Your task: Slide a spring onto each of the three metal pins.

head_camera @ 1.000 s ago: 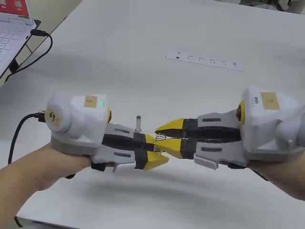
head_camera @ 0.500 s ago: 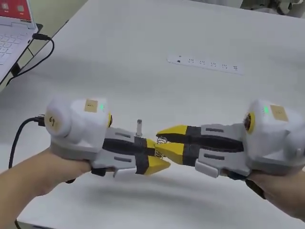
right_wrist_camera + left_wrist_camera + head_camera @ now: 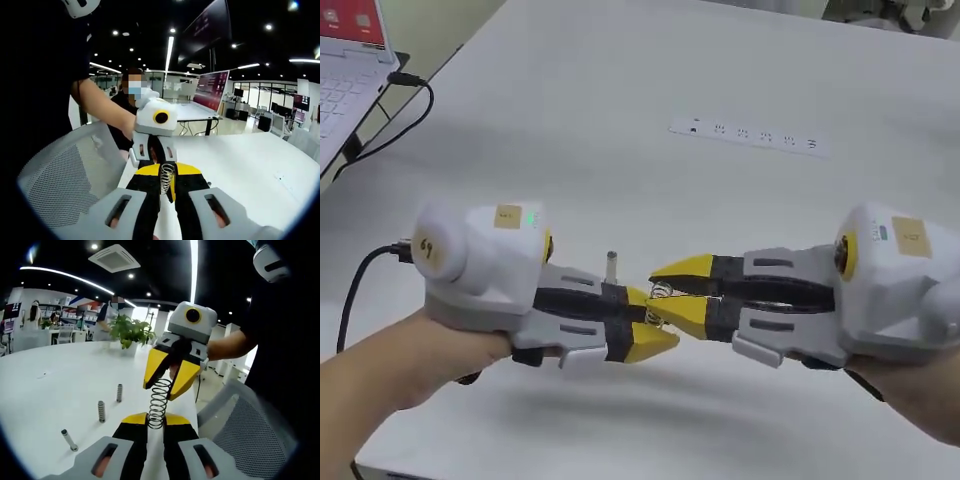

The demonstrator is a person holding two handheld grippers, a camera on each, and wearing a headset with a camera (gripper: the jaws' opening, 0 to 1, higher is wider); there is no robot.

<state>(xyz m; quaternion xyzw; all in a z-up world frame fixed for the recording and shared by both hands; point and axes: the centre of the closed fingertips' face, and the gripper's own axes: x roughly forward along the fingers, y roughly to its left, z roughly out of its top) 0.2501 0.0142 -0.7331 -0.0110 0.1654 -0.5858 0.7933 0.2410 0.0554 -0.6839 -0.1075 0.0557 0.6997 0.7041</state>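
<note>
Little has changed since half a second ago. The left gripper (image 3: 156, 419) and right gripper (image 3: 167, 172) still meet tip to tip near the white table's (image 3: 620, 100) front edge, both clamped on one spring (image 3: 159, 402) (one end each). A bare pin (image 3: 69, 440) stands beside two sprung pins (image 3: 101, 411).

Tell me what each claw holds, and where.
One spring, gripped at both ends: the left claw pinches one end, the right claw the other.

White workbench (image 3: 620, 80); power strip (image 3: 750, 135) flat on far side; open laptop (image 3: 345, 50) at left edge, black cable (image 3: 390, 125) beside. Open-plan office: dark ceiling, light strip (image 3: 192, 270), ceiling vent (image 3: 114, 257), potted plant (image 3: 129, 332), grey mesh chair (image 3: 65, 170), red wall screen (image 3: 210, 87).
</note>
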